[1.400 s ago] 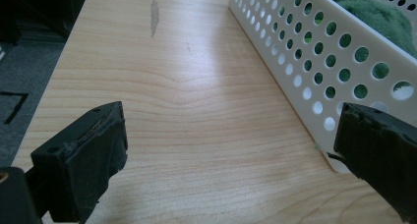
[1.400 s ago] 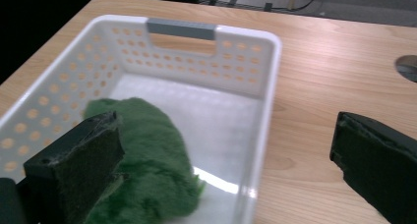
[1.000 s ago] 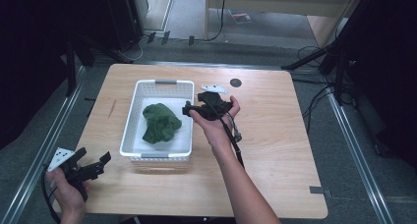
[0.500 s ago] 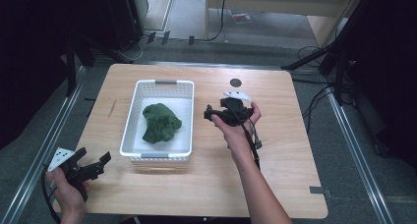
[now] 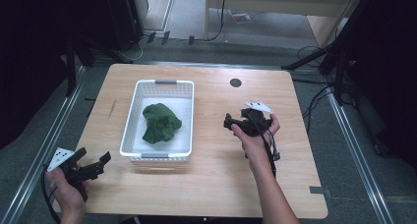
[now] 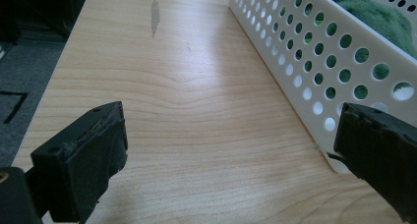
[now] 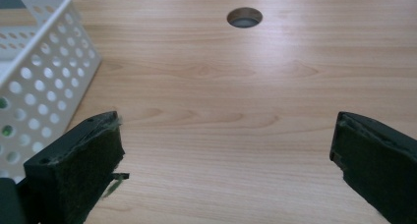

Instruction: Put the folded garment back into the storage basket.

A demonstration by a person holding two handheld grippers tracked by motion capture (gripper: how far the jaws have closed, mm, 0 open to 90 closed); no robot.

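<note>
Moved since earlier: right tongs (image 5: pixel 231 124) have drawn back from the white perforated plastic basket (image 5: pixel 129 126) to bare desk on its right; the crumpled dark green cloth (image 5: pixel 160 122) lies where it was, and the left tongs (image 5: pixel 101 161) have kept their place.
High view, right tongs: jaws apart and empty, pointing left toward the basket, which sits well apart from them.
High view, left tongs: jaws spread, nothing held, hovering at the near left corner of the light wooden desk (image 5: pixel 216 180), just short of the basket's near left corner.
Left gripper view: left tongs (image 6: pixel 226 150) stand wide over bare wood; the basket wall (image 6: pixel 314 67) runs past the right-hand jaw, green cloth (image 6: pixel 378 15) showing over its rim and through the holes ahead of it.
Right gripper view: right tongs (image 7: pixel 226 165) gape over empty desk (image 7: pixel 221 116); a basket corner (image 7: pixel 39 67) sits beside the left-hand jaw, a round grey cable port (image 7: pixel 244 17) far ahead.
Meaning: the cloth seems delivered into the basket, with the retreat suggesting the placing step is finished.
</note>
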